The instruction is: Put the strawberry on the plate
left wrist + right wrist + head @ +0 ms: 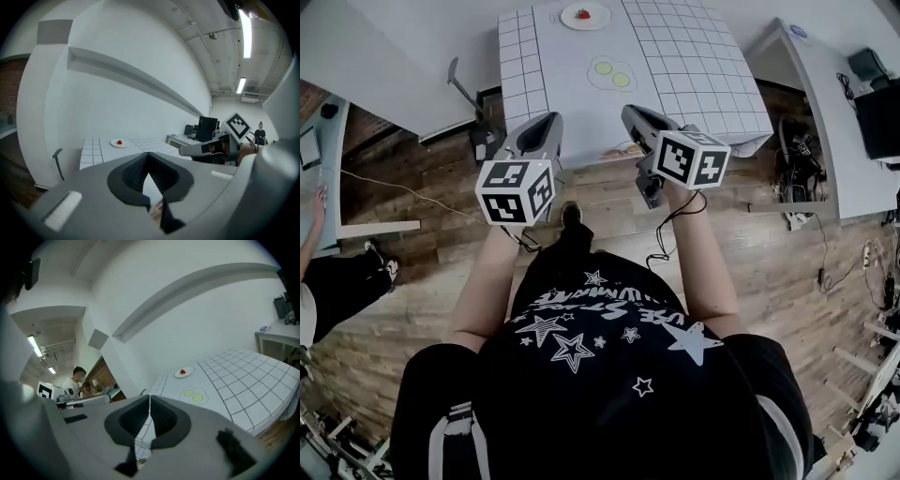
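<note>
The strawberry is small and red. It lies in the middle of the round white plate at the far end of the table, well apart from both of your grippers.

The tabletop is white, with a dark grid on its left and right parts and a plain lane down the middle. Two yellow-green circles sit in that lane, between the plate and the near edge.

You hold your left gripper and right gripper side by side at that near edge, tips pointing toward the plate. The jaws of each are closed together with nothing between them.

A white wall runs along the table's left side. On the right, a white desk stands apart from it across a strip of wooden floor.
</note>
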Demonstrator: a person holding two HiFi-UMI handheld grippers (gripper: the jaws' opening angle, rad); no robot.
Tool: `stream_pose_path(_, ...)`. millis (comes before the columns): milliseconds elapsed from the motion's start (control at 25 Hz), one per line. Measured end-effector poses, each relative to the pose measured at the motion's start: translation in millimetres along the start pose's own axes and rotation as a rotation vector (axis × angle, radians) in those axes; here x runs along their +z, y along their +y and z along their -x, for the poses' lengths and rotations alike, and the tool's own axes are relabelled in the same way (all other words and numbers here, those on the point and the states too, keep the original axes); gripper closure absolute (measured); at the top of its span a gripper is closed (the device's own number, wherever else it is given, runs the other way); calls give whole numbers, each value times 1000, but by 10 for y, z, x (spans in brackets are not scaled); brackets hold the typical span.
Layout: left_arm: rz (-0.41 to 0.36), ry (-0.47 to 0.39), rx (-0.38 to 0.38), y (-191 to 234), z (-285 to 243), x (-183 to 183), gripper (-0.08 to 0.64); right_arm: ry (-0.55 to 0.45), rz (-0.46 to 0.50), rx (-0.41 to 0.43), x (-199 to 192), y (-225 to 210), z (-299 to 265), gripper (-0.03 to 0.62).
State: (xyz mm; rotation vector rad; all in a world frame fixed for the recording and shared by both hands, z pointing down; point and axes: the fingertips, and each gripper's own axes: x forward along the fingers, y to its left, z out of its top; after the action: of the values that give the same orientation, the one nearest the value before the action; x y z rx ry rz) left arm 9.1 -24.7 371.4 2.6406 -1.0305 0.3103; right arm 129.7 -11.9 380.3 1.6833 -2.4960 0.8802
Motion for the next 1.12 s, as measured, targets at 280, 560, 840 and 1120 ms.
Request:
stream_pose_path(280, 1, -4, 59, -107, 646, -471, 551, 6, 28, 47, -453, 371, 206, 575)
stream_pose_path(560, 24, 8, 143, -65, 1069, -530, 551, -40, 1, 81, -460, 564, 324, 577)
stream_pose_path(840, 18, 5, 110, -11, 1167, -550, 551, -42, 35, 33, -553, 663, 311, 577)
stream_pose_path(1120, 12, -12, 51, 193, 1358, -488, 551, -35, 38, -26, -614, 898, 183, 577)
